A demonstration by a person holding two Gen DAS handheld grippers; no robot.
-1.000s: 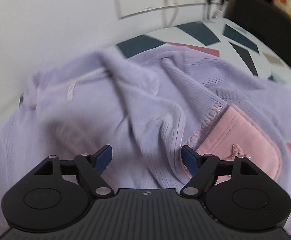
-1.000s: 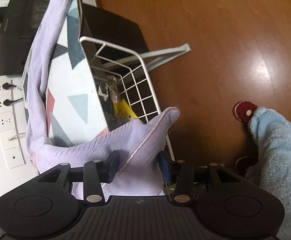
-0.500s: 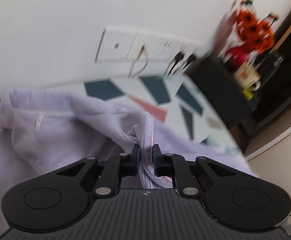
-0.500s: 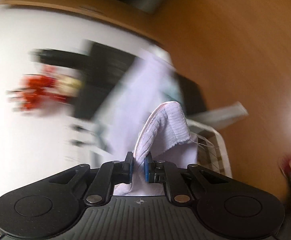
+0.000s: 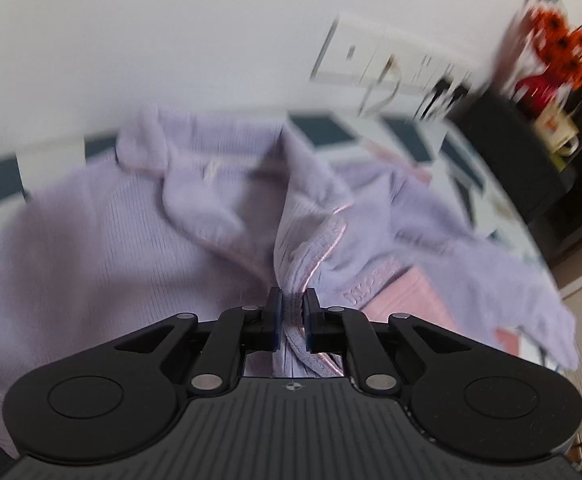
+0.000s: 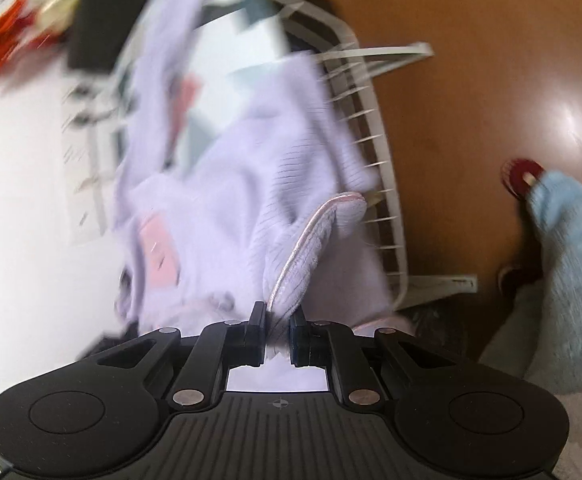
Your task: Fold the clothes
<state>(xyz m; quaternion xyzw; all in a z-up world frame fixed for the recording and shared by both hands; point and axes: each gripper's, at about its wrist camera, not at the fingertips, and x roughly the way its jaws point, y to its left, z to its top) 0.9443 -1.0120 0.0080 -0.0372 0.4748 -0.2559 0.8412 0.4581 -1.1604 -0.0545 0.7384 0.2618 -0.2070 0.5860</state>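
Claws pinching lilac top hems

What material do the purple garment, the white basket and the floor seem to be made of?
Purple garment: probably soft ribbed knit, matte; fine parallel ribs, pink piping.
White basket: likely coated metal wire; thin rigid bars.
Floor: seemingly wood or laminate, glossy; a bright reflection shows.
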